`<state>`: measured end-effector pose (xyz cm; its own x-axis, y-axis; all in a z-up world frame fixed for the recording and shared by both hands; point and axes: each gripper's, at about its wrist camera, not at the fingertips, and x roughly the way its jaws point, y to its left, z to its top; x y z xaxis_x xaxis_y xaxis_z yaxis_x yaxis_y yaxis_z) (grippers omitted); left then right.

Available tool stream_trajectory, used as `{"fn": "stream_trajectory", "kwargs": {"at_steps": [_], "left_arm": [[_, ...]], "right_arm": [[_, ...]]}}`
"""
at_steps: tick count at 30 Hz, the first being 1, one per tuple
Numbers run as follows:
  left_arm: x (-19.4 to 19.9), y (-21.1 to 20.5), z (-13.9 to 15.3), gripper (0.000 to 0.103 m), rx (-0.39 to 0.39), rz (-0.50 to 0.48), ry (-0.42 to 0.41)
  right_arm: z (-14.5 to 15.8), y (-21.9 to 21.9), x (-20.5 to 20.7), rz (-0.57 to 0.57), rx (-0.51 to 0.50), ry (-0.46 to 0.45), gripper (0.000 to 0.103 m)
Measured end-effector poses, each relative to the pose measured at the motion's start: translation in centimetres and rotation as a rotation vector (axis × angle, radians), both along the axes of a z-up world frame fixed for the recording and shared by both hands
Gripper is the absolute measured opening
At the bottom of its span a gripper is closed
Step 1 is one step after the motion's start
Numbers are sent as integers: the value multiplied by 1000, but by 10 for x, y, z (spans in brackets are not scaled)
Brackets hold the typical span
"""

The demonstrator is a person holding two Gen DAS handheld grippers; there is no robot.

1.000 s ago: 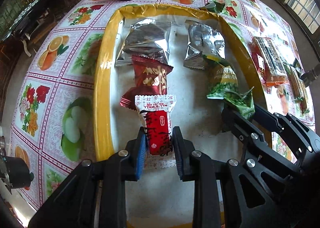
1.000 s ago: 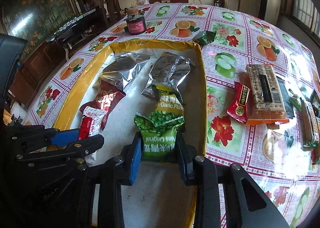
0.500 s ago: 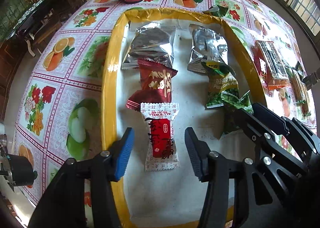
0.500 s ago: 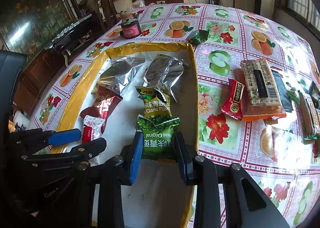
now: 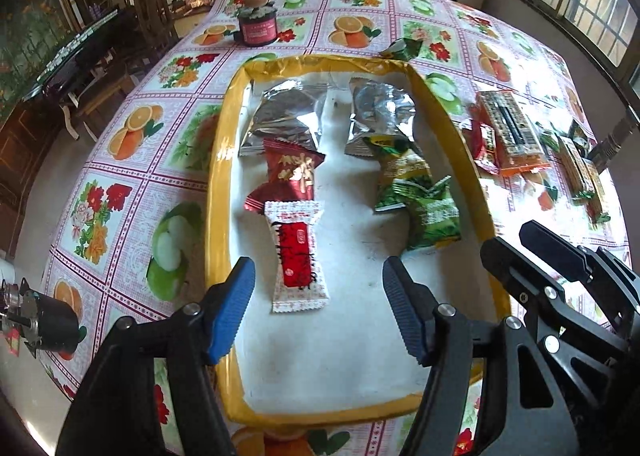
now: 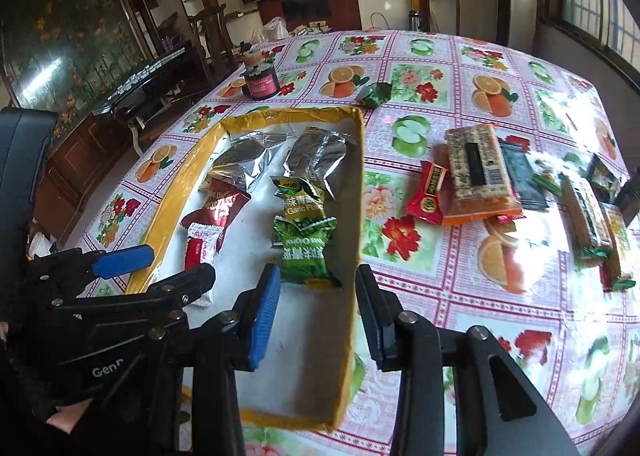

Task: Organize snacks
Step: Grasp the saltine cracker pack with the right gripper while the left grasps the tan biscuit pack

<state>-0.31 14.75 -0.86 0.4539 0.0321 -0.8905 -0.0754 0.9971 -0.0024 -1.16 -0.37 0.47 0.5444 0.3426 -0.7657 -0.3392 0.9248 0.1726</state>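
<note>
Already both grippers had just been opening, the left gripper (image 5: 318, 306) spread above the white-and-red packet (image 5: 298, 256) and the right gripper (image 6: 316, 312) clear of the green packet (image 6: 306, 252) in the yellow-rimmed tray (image 5: 218, 176), so withdrawing low risked snagging either wrapper.

the left gripper (image 5: 316, 306) is hovering over the yellow-rimmed tray (image 5: 218, 192), its jaws having just been opening, with nothing pressed between them. the white-and-red candy packet (image 5: 297, 256) is lying flat on the tray floor ahead of the blue pads (image 5: 232, 308). the right gripper (image 5: 536, 252) is showing at the right edge.
</note>
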Motion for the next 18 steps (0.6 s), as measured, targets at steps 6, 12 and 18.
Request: {"fn": "stream_trajectory", "kwargs": {"at_steps": [6,12,18], "left_arm": [[-11,-24,5,72,14,-34,-28],[-14,-49,7,72,40,-71,-30],[-10,-75,10,72,45,-118,-24]], "right_arm": [[0,-27,-14,-37,14,-10,46],[-9,-69,-27,-112,30,4,48],[-21,-134,-33,-261,60,33,51]]}}
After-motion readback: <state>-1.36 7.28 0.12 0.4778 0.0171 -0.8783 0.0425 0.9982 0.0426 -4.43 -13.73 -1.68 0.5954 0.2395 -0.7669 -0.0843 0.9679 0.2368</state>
